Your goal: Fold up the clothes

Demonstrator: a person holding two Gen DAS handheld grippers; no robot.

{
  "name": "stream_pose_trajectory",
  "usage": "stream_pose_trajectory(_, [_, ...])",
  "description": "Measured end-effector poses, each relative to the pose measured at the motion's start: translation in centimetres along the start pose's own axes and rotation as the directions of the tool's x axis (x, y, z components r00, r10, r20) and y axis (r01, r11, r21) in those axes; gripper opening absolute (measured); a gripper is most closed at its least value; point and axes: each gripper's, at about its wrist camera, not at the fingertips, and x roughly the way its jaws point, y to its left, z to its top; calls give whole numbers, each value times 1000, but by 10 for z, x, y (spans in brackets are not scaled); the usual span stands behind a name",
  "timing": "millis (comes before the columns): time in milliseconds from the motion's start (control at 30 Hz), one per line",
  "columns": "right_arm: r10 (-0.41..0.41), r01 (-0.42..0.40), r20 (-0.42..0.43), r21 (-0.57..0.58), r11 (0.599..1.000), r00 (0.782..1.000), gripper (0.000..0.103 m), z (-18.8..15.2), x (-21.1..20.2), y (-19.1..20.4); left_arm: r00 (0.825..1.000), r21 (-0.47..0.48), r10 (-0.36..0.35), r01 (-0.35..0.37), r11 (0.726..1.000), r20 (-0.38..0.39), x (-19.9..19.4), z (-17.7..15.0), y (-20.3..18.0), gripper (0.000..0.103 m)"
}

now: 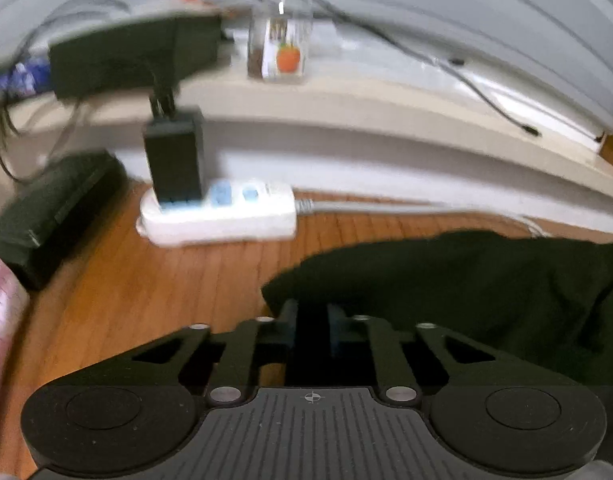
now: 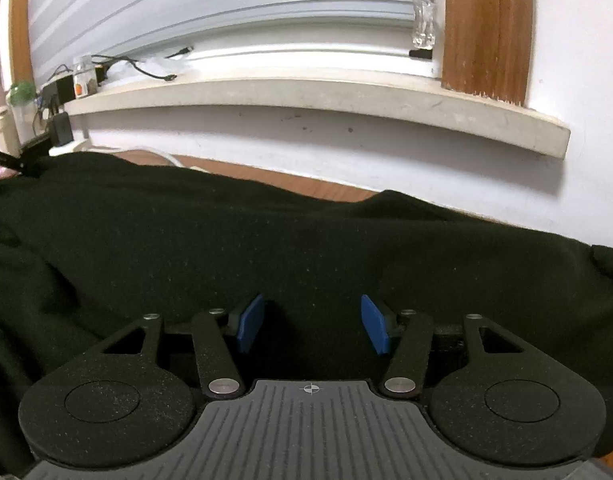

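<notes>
The left wrist view is smearing: the jar (image 1: 280, 46) on the far sill is showing only an orange blot, its label unreadable. A pink thing (image 1: 0, 320) is running off the left edge, unidentifiable. The dark garment (image 1: 466, 292) is running off the right edge. In the right wrist view the garment (image 2: 266, 248) is hiding most of the floor.

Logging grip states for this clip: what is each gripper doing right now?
Left gripper: closed on the edge of the dark garment.
Right gripper: open above the garment, holding nothing.
</notes>
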Motion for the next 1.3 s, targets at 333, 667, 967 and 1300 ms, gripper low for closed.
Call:
stream_pose_trajectory(333, [-6, 6, 6, -4, 1000, 1000, 57, -1, -2, 1, 996, 9, 88, -89, 996, 32, -6, 35, -2, 38])
stream_pose_trajectory(667, [-20, 16, 52, 68, 998, 998, 59, -1, -12, -10, 996, 11, -29, 28, 1000, 89, -21, 31, -60, 75])
stream_pose_trajectory(967, [-223, 193, 88, 262, 946, 971, 40, -13, -94, -112, 951, 156, -309, 303, 940, 15, 35, 29, -201, 77])
stream_pose_trajectory(1300, [-436, 428, -71, 380, 820, 897, 46, -26, -79, -236, 880, 248, -472, 471, 847, -56, 88, 5, -310, 77])
